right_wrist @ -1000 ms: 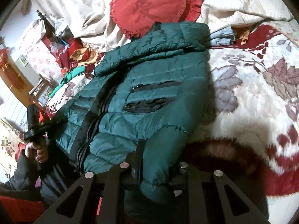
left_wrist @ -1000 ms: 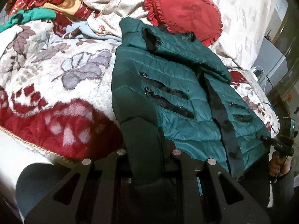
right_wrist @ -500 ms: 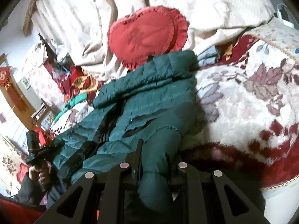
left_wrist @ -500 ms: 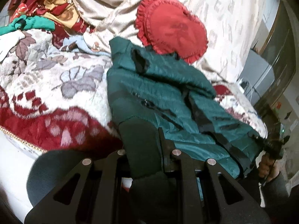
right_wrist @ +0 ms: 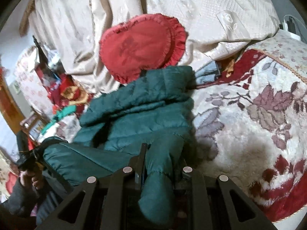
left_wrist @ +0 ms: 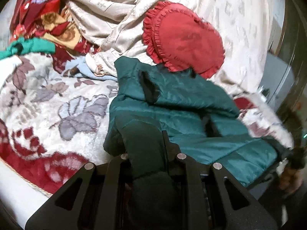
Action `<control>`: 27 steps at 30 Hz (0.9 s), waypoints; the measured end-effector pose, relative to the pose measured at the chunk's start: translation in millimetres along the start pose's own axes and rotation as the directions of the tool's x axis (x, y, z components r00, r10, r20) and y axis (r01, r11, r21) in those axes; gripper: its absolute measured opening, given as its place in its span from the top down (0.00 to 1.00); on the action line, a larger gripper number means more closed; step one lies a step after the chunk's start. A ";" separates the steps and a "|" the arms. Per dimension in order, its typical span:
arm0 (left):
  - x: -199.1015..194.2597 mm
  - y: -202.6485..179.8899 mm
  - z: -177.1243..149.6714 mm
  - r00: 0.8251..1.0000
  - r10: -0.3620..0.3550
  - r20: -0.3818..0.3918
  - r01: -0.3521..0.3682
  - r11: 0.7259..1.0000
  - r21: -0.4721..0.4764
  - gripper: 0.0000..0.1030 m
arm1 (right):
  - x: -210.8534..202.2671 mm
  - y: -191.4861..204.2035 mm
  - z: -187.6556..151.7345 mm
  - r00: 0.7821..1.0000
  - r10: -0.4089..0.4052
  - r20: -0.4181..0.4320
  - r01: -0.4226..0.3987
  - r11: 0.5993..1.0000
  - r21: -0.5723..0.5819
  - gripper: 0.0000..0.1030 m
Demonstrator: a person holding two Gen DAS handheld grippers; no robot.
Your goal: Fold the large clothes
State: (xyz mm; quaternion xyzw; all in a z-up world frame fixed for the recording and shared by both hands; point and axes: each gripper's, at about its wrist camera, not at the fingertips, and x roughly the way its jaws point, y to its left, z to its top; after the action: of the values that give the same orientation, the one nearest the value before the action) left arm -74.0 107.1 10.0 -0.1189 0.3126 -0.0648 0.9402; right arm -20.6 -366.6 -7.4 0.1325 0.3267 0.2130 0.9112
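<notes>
A dark green quilted jacket [left_wrist: 184, 103] lies on the flowered bed blanket [left_wrist: 57, 103], its hood end toward the red pillow. My left gripper [left_wrist: 147, 153] is shut on one bottom corner of the jacket, the fabric bunched between its fingers and hanging toward the camera. In the right wrist view the jacket [right_wrist: 145, 107] is lifted at its near edge, and my right gripper [right_wrist: 159, 163] is shut on the other bottom corner. The hem sags between the two grips. The opposite gripper and the hand holding it show at the edge of each view.
A red heart-shaped frilled pillow [left_wrist: 182, 40] leans on a cream bedspread [left_wrist: 119, 9] behind the jacket. Red, yellow and green clothes [left_wrist: 44, 32] are piled at the far left. The blanket [right_wrist: 249, 124] spreads wide to the right. A wooden chair [right_wrist: 30, 122] and clutter stand beyond the bed.
Both grippers have risen and tipped forward with the jacket's bottom corners. The lower half of the jacket has lifted off the blanket toward the hood, hiding the pocket zips.
</notes>
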 end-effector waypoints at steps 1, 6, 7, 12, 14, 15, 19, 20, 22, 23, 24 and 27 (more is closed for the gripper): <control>0.3 -1.7 -0.3 1.000 0.010 0.001 -0.010 1.000 0.009 0.85 | 0.2 1.5 -0.3 1.000 -0.009 0.001 0.009 1.000 -0.007 0.84; -13.2 3.8 7.8 0.999 -0.029 -0.025 0.026 0.995 -0.093 0.85 | -0.8 -0.7 -1.1 1.000 0.002 -0.003 -0.002 1.000 0.017 0.84; -19.6 -0.7 10.0 0.999 -0.034 -0.010 0.033 0.995 -0.089 0.85 | 0.2 -1.9 -1.3 1.000 0.002 -0.004 -0.002 1.000 0.020 0.84; -28.5 -13.9 8.2 0.997 -0.054 0.054 0.057 0.996 -0.062 0.85 | 0.6 -6.3 -2.0 1.000 0.000 -0.006 0.001 0.999 0.038 0.84; -22.9 -11.5 9.4 0.997 -0.062 0.052 0.066 0.994 -0.085 0.85 | 3.8 -8.0 -1.4 1.000 -0.009 -0.022 0.010 0.999 0.043 0.84; -20.7 -10.7 11.2 0.996 -0.074 0.056 0.080 0.992 -0.095 0.85 | 4.9 -7.6 -1.6 0.999 -0.017 -0.028 0.018 0.999 0.039 0.84; -9.7 -13.0 15.0 0.995 -0.086 0.047 0.090 0.991 -0.099 0.85 | 5.3 -4.5 -2.7 0.999 -0.043 -0.031 0.044 0.999 0.024 0.84; -9.6 -14.3 14.6 0.996 -0.081 0.046 0.086 0.992 -0.096 0.85 | 5.2 -4.7 -2.7 0.999 -0.043 -0.028 0.044 0.999 0.025 0.84; -11.6 -16.6 13.2 0.995 -0.082 0.050 0.086 0.993 -0.084 0.85 | 6.7 -5.5 -2.4 0.998 -0.049 -0.032 0.050 0.998 0.031 0.84; -12.3 -16.4 12.6 0.995 -0.085 0.053 0.089 0.993 -0.083 0.85 | 7.4 -5.7 -2.4 0.998 -0.052 -0.034 0.053 0.998 0.033 0.84; -12.9 -15.9 12.2 0.994 -0.090 0.055 0.095 0.992 -0.084 0.85 | 8.1 -6.0 -2.2 0.998 -0.054 -0.036 0.055 0.998 0.035 0.84; -13.6 -14.4 10.9 0.994 -0.096 0.058 0.101 0.991 -0.091 0.85 | 9.9 -8.5 -2.6 0.997 -0.053 -0.047 0.056 0.997 0.046 0.84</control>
State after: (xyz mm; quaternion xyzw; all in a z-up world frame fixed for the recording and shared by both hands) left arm -78.9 97.9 30.0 -0.1798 0.2837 -0.0930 0.9373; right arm -12.9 -369.1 -18.0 0.1402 0.3558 0.1832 0.9056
